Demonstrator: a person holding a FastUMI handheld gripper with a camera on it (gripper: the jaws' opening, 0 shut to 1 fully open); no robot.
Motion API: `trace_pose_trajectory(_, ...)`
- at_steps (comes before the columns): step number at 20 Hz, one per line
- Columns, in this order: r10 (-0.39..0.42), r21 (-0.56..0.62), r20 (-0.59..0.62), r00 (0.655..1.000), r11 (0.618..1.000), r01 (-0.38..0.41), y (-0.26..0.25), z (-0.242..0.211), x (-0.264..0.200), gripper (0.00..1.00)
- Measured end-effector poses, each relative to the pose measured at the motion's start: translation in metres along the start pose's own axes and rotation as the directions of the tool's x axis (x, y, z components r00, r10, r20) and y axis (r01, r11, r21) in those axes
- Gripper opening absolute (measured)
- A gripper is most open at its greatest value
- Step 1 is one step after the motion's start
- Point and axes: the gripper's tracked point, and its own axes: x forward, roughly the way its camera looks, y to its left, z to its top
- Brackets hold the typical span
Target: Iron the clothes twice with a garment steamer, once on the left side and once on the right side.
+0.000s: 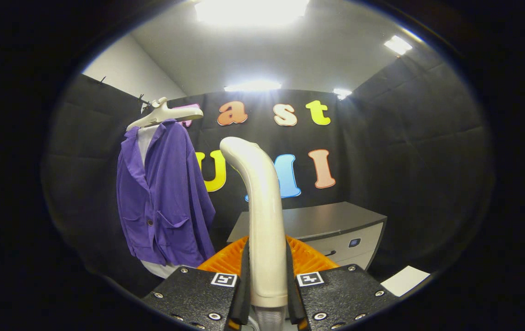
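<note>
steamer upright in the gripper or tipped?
Upright. The steamer rises straight between the fingers of the gripper, which is shut on its handle; only its head curves over, toward the purple jacket.

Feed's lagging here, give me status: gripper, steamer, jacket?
Gripper shut on steamer, held upright between the fingers. Purple jacket on hanger, ahead and left, steamer apart from it. Nothing between them.

Count: 1 tool [267,276] clamped on 1 steamer [262,207], 1 purple jacket [163,202], 1 hanger [163,115], 1 cabinet [331,230], 1 white sheet [409,279], 4 ceiling lights [250,11].
</note>
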Motion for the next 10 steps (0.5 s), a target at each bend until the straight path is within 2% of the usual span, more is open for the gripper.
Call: trace_pose_trajectory(10,0.039,-0.011,-0.024,0.999,0.999,-0.04,0.0093,-0.0094,-0.0003,0.33)
